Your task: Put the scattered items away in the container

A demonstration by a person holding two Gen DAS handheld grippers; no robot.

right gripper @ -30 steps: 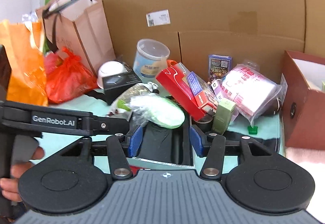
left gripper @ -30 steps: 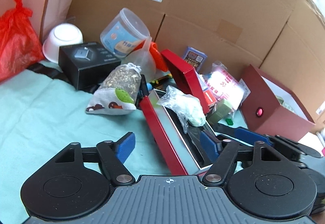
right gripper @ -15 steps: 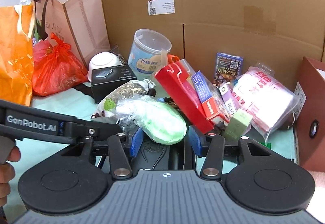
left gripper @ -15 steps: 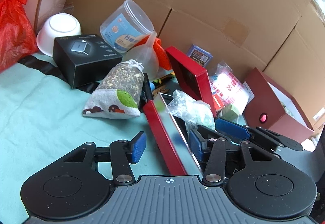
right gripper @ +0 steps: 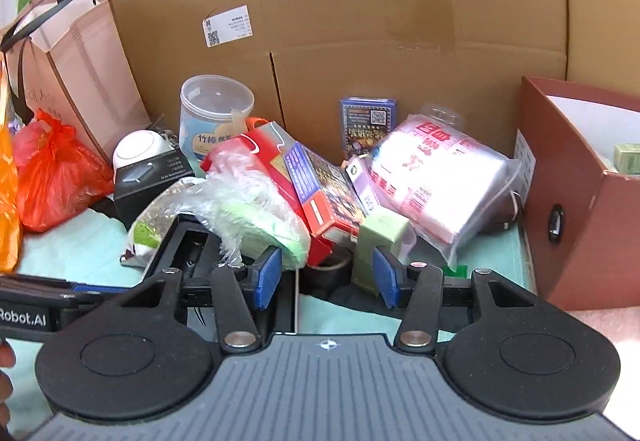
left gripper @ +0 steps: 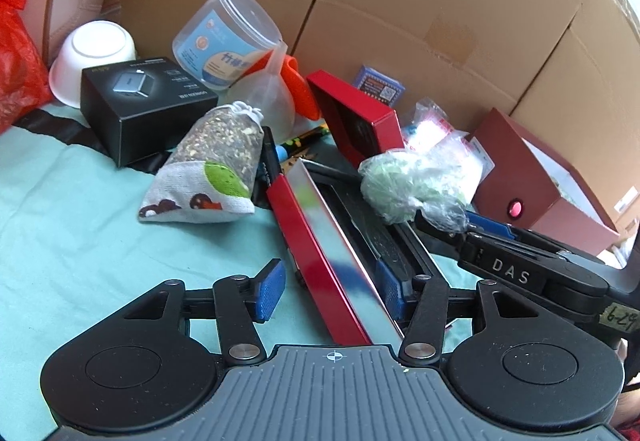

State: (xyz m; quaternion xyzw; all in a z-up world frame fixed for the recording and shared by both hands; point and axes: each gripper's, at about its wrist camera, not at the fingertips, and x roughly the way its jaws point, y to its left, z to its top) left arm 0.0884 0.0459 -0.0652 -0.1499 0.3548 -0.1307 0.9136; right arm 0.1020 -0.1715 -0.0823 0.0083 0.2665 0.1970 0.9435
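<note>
A green item in a clear plastic bag (left gripper: 412,183) lies in the open red box (left gripper: 316,245), whose wall passes between the open jaws of my left gripper (left gripper: 330,291). The bag also shows in the right wrist view (right gripper: 256,217), just ahead of the left pad of my open right gripper (right gripper: 326,277). In the left wrist view the right gripper (left gripper: 460,223) reaches under the bag; whether it touches is unclear. A dark red container (right gripper: 580,177) stands at the right.
Scattered on the teal cloth (left gripper: 80,221): herb sachet (left gripper: 216,169), black box (left gripper: 140,105), clear tub (right gripper: 214,117), white bowl (left gripper: 94,59), red carton (right gripper: 280,169), pink packet (right gripper: 440,173), green soap box (right gripper: 380,237), card deck (right gripper: 368,125). Red bag (right gripper: 56,169) and paper bag (right gripper: 76,61) stand at the left. Cardboard walls stand behind.
My right gripper has moved forward to the bagged green item. My left gripper has moved closer around the red box's wall.
</note>
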